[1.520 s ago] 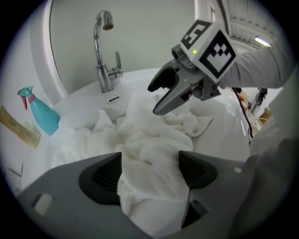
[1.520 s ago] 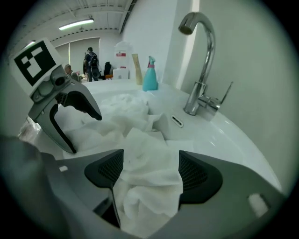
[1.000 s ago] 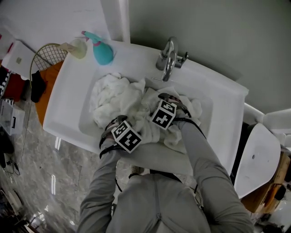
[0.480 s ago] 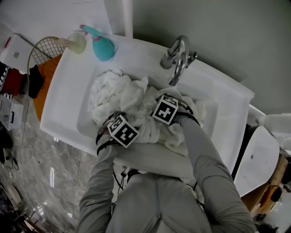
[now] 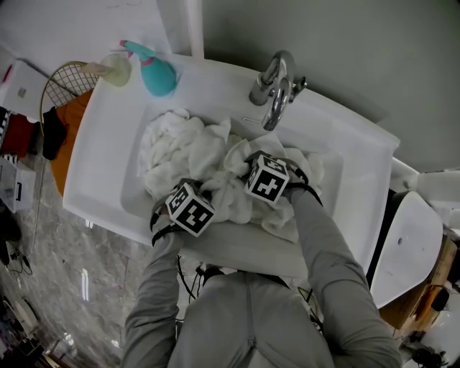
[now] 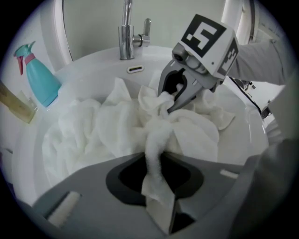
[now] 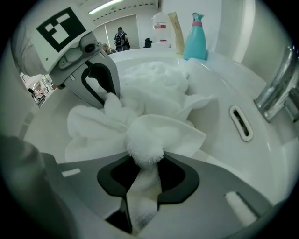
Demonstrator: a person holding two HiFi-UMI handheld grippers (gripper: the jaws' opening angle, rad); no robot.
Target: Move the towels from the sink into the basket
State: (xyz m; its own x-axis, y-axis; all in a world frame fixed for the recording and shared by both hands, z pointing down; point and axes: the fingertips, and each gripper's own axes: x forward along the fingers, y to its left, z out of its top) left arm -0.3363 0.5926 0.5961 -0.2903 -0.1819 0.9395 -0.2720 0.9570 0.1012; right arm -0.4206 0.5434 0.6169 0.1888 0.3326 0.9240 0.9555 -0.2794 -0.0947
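Pinching one fold of the towels (image 5: 172, 144) each, jaws just closed: left gripper (image 7: 108, 95) and right gripper (image 6: 170, 98), two side by side, above the heap in one sink (image 5: 100, 147).

Soft, even indoor light fills every view. The white sink (image 5: 345, 154) and the towels (image 5: 180, 144) come out bright, almost washed out, their folds marked only by faint grey shadows. The chrome faucet (image 5: 277, 86) carries small glare spots; the glossy floor (image 5: 43, 244) is dimmer, with pale reflected streaks. A ceiling strip light (image 7: 108, 6) glows in the right gripper view. Both gripper views are fisheye: black corners, bowed edges, blurred nearest foreground.
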